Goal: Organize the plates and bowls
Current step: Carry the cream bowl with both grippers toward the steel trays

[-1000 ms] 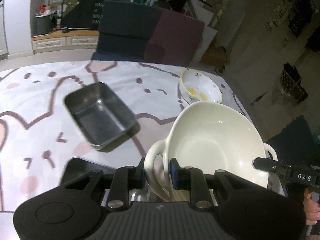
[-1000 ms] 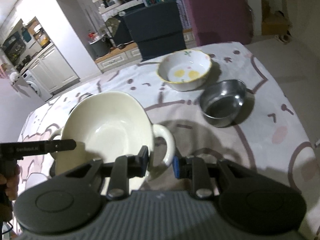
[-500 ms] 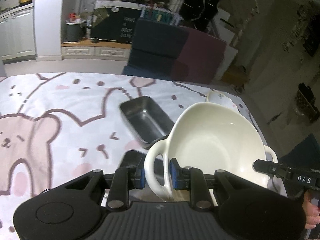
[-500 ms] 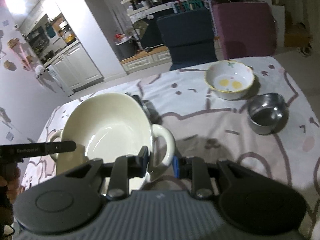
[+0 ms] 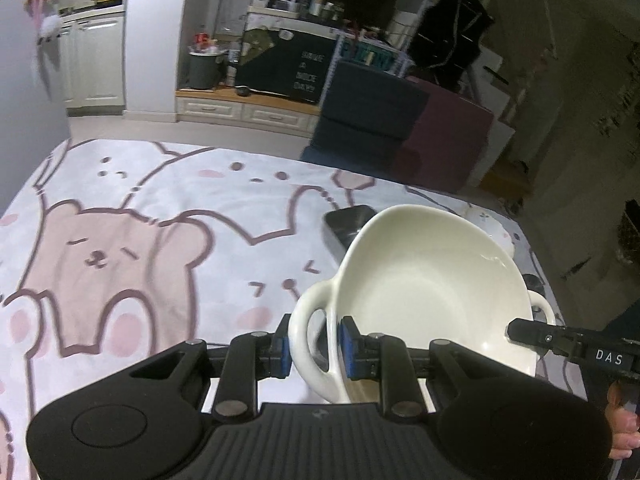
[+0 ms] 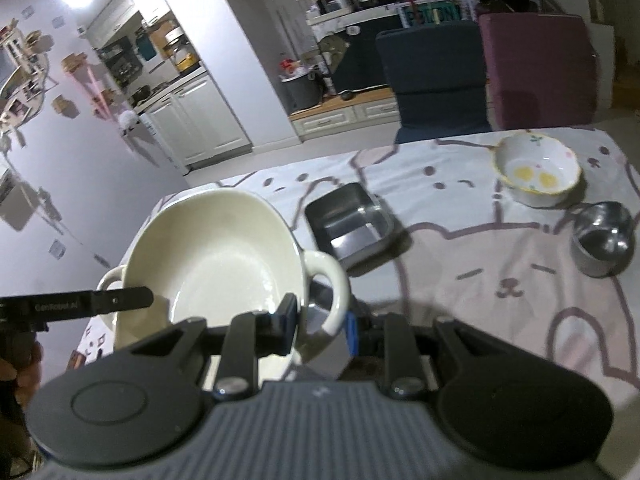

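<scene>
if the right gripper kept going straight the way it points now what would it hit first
The right gripper is shut on the cream bowl's handle, so the bowl leads. Past it, the steel tray on the tablecloth looks like the first thing in line, though depth is hard to judge.

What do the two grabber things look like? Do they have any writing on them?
Both are black plastic. Each has a ribbed grey-black body with two round discs, silver screws and two jointed black fingers tipped with blue pads. The left gripper seen from the right wrist view shows pale writing on its long finger that is too blurred to read for sure. The right gripper shows white letters "DAS" in the left wrist view.
</scene>
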